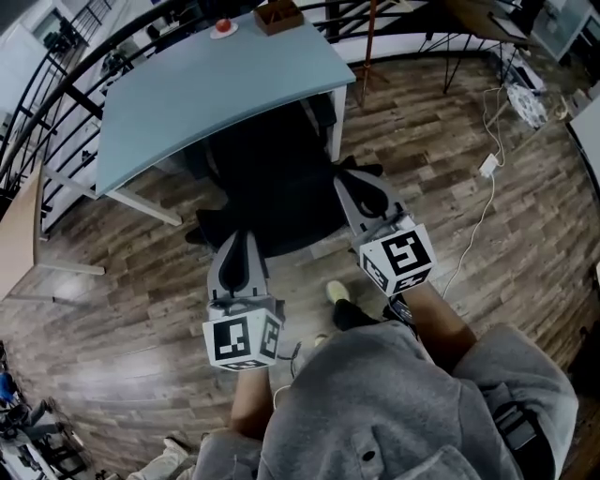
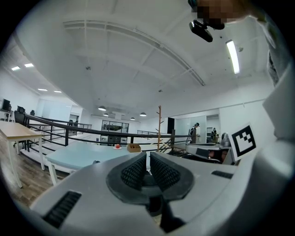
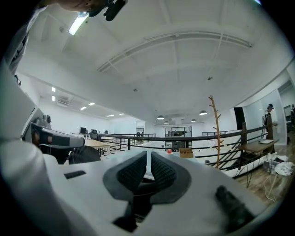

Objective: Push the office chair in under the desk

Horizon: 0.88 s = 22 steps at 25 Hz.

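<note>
The black office chair (image 1: 272, 192) stands with its front part beneath the light blue desk (image 1: 197, 94), its back toward me. My left gripper (image 1: 240, 234) is at the chair's near left edge, and my right gripper (image 1: 359, 178) is at its right edge. Whether either one touches the chair I cannot tell. Both gripper views look over the desk top (image 2: 78, 156) toward the ceiling, and neither shows the chair. The left gripper (image 2: 147, 154) is shut with nothing between its pads. The right gripper (image 3: 148, 154) also has its pads together, holding nothing.
A brown box (image 1: 278, 16) and a red thing on a white plate (image 1: 223, 26) sit at the desk's far edge, with a black railing behind. A white cable with an adapter (image 1: 488, 166) lies on the wooden floor at right. A wooden table (image 1: 19, 244) stands at left.
</note>
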{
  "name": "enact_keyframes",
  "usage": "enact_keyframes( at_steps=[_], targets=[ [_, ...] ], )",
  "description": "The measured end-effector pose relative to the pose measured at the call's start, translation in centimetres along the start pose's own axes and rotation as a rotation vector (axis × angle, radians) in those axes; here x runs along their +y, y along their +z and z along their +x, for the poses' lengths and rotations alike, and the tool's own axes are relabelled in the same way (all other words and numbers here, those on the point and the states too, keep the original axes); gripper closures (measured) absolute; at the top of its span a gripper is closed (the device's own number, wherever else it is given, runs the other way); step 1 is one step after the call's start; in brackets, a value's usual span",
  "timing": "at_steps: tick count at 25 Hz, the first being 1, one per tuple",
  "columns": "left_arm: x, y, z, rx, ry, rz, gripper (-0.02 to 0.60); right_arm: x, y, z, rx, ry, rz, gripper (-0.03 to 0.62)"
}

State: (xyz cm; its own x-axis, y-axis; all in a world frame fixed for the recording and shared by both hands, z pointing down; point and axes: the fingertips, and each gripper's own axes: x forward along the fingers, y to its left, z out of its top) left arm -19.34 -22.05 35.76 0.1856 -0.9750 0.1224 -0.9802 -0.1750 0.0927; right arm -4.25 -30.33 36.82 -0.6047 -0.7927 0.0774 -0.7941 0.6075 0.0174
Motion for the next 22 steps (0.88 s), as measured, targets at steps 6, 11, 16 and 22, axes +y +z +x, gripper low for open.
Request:
enact_keyframes(
  at_steps=[6,11,16,22],
  targets=[
    [0.4,0.2,3.3,-0.001,-0.005,-0.022,0.546,-3.1,0.1,2.9,-0.001,0.0,0.002,0.549],
    [0.7,1.0,6.1,-0.006,0.013,-0.02,0.546,-4.5,0.2,5.2,0.009,0.025,0.007,0.549],
    [1.5,2.4,9.3,-0.002,0.041,0.002,0.546,-5.1,1.0,7.5,-0.003,0.071,0.007,0.549],
    [2.3,2.8,11.7,-0.003,0.061,0.014,0.546,-6.2,1.4,9.8,-0.02,0.068,0.002,0.549]
  ],
)
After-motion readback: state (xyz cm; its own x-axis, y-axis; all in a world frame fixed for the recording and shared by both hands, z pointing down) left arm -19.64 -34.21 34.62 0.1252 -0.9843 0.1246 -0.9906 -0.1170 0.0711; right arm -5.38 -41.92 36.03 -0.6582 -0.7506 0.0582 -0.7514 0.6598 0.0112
